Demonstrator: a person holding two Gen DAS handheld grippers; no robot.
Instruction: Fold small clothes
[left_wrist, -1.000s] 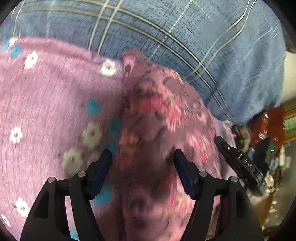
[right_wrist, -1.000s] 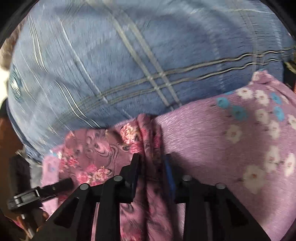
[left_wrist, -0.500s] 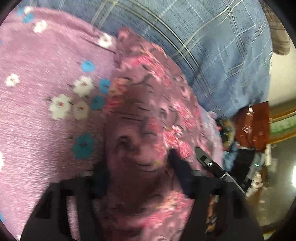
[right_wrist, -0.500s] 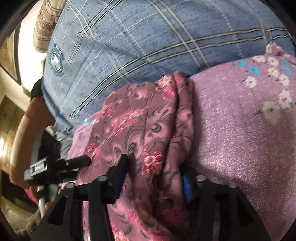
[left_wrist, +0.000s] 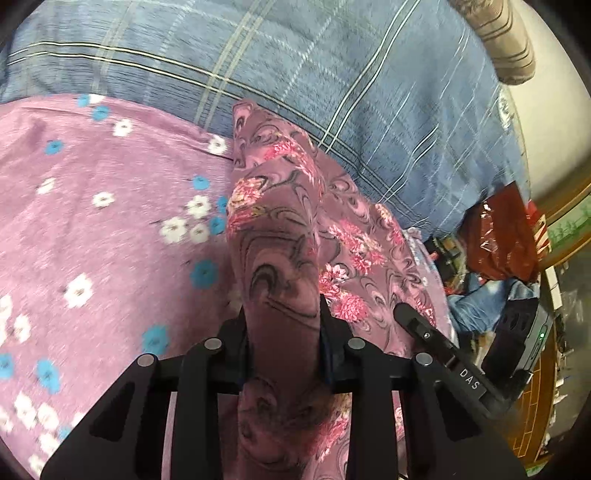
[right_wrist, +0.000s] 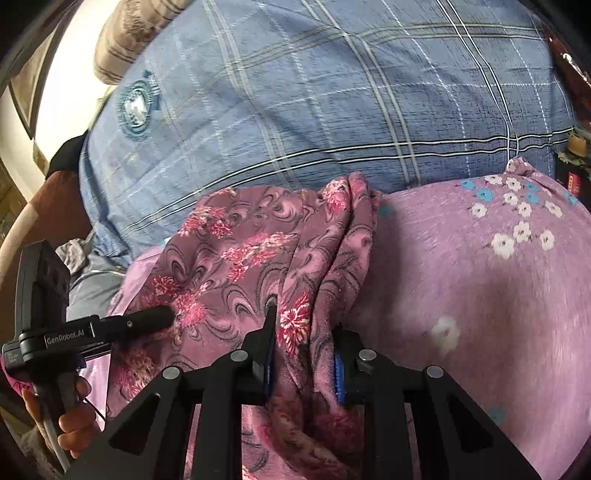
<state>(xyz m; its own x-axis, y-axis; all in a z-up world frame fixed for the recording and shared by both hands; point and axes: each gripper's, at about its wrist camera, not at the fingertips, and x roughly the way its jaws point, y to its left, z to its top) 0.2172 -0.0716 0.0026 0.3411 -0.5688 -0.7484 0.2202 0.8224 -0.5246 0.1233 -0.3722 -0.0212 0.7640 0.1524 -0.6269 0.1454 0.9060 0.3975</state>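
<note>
We hold one floral garment (left_wrist: 280, 258), bunched over the purple sheet (left_wrist: 92, 229). Left gripper (left_wrist: 282, 343): jaws clamped on its fold. Right gripper (right_wrist: 303, 354): jaws clamped on its gathered edge. Blue checked blanket (right_wrist: 332, 110) lies just beyond.

The purple sheet (left_wrist: 92, 229) is lying open and flat toward its left side, giving a gripper room. The garment (left_wrist: 280, 258) is bunching up as a ridge across the middle. The blue blanket (left_wrist: 332, 85) is humping along the far edge, and clutter (left_wrist: 498, 236) is crowding the right edge.
</note>
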